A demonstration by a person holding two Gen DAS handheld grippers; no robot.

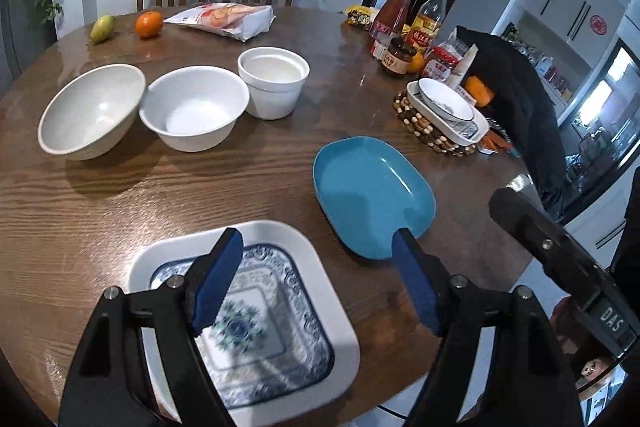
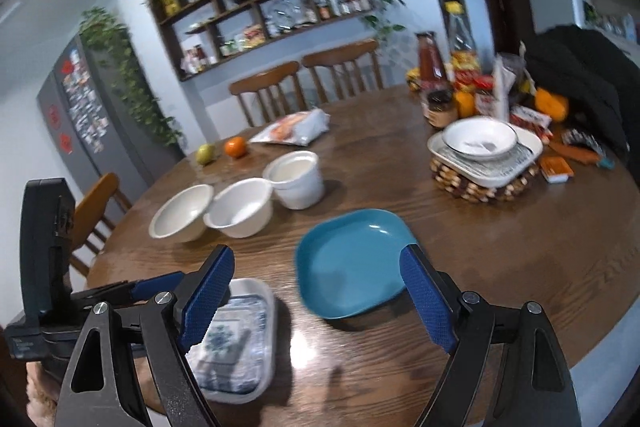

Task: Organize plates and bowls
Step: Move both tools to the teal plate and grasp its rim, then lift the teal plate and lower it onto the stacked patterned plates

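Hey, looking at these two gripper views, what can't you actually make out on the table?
- Patterned square plate: left wrist view, near corner cut by the frame edge and the left gripper; right wrist view, blurred.
- Bottle labels: too small to read.
- Dish under the stacked bowl: its pattern mostly covered.

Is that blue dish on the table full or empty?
Empty. The blue dish sits right way up on the wooden table, and both views show only its bare glossy inside, with nothing lying in it.

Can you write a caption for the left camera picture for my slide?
Open left gripper hovers over a patterned square plate, beside a blue plate and three white bowls.
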